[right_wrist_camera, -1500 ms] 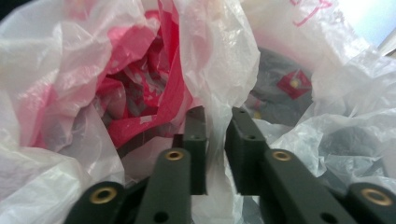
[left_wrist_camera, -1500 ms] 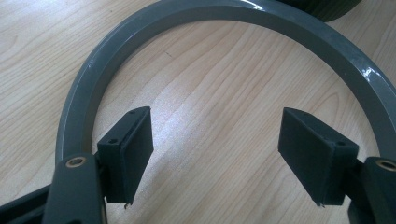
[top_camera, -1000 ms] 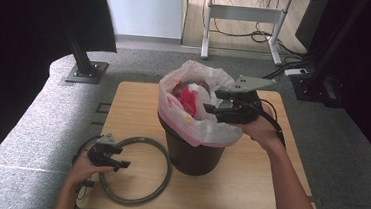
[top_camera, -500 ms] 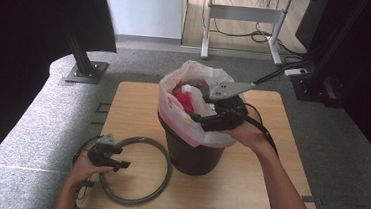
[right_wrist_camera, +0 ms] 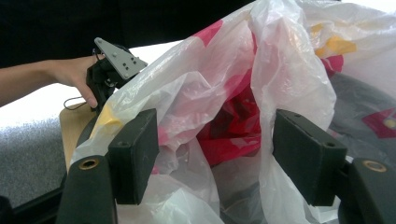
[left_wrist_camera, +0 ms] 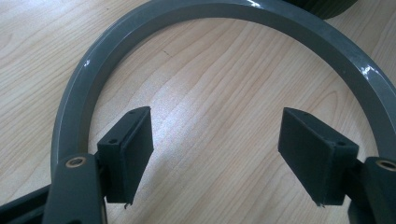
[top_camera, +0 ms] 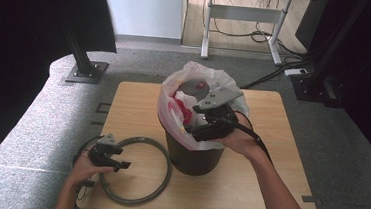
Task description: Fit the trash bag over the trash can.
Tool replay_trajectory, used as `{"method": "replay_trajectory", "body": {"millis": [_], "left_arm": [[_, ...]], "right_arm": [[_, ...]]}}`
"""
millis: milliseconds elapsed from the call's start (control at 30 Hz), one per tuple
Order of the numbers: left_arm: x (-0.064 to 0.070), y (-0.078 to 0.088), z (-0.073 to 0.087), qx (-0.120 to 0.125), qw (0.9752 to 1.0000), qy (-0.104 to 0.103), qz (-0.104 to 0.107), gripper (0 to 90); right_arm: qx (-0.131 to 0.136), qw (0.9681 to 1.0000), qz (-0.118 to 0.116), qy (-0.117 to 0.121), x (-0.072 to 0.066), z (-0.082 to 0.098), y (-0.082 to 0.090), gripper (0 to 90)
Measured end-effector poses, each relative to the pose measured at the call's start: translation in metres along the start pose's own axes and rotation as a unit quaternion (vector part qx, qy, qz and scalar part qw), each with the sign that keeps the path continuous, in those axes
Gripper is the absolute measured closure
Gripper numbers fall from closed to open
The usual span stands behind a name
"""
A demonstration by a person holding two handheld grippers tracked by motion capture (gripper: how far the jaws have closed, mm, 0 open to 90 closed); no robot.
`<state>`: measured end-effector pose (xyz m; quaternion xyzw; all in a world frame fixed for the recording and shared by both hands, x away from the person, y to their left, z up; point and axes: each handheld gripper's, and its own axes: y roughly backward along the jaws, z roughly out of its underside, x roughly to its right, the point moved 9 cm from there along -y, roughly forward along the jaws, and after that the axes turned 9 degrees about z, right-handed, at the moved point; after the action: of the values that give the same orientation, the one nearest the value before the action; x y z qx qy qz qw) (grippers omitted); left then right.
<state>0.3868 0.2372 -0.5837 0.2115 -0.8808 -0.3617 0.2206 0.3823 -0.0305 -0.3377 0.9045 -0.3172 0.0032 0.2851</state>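
Jaws wide — right gripper (top_camera: 192, 126) at bag (top_camera: 173, 108)

We see white plastic bag (top_camera: 173, 103) w/ red print lining dark bin (top_camera: 194, 158), table centre; grey ring (top_camera: 160, 180) flat near-left.

the bin (top_camera: 193, 155) stands mid-table (top_camera: 267, 191), bag (top_camera: 173, 111) in it, ring (top_camera: 133, 196) flat to its left.

Even overhead light, glare on the grey ring (left_wrist_camera: 79, 79) – dark surroundings, perhaps slightly soft.
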Motion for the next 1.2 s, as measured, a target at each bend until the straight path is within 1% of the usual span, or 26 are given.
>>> {"method": "replay_trajectory", "body": {"millis": [233,333,500,533,567,667,800,900,1000,1067,1200], "left_arm": [[0.0,0.0,0.0,0.0,1.0,0.0,0.0,26.6],[0.0,0.0,0.0,0.0,1.0,0.0,0.0,26.5],[-0.001,0.0,0.001,0.0,1.0,0.002,0.0,26.6],[-0.001,0.0,0.001,0.0,1.0,0.002,0.0,26.5],[-0.001,0.0,0.001,0.0,1.0,0.001,0.0,26.5],[0.0,0.0,0.001,0.001,1.0,0.002,0.0,26.6],[-0.001,0.0,0.001,0.0,1.0,0.001,0.0,26.6],[-0.001,-0.001,0.001,-0.002,1.0,0.001,0.001,26.6],[-0.001,0.0,0.001,0.0,1.0,0.001,0.001,26.6],[-0.001,0.0,0.001,0.001,1.0,0.001,0.001,26.6],[-0.002,0.001,0.002,0.002,1.0,0.002,0.001,26.6]], "right_arm": [[-0.007,1.0,0.005,0.006,-0.003,0.002,-0.007,31.9],[-0.004,1.0,0.006,0.004,-0.001,0.002,-0.005,31.8],[0.014,0.9998,0.012,-0.008,0.008,0.0,0.004,30.9],[0.023,0.9996,0.008,-0.011,0.011,-0.001,0.009,30.9],[0.023,0.9996,0.008,-0.011,0.011,-0.001,0.009,30.9],[0.034,0.9993,0.011,-0.01,0.015,-0.002,0.016,31.1],[0.048,0.9985,0.016,-0.018,0.027,-0.008,0.027,31.7],[0.049,0.9984,0.018,-0.02,0.036,-0.013,0.031,32.3],[0.047,0.9986,0.014,-0.018,0.042,-0.018,0.029,37.5],[0.043,0.9989,0.002,-0.016,0.044,-0.02,0.026,42.5],[0.022,0.9996,-0.017,-0.01,0.046,-0.022,0.013,46.9]]}}
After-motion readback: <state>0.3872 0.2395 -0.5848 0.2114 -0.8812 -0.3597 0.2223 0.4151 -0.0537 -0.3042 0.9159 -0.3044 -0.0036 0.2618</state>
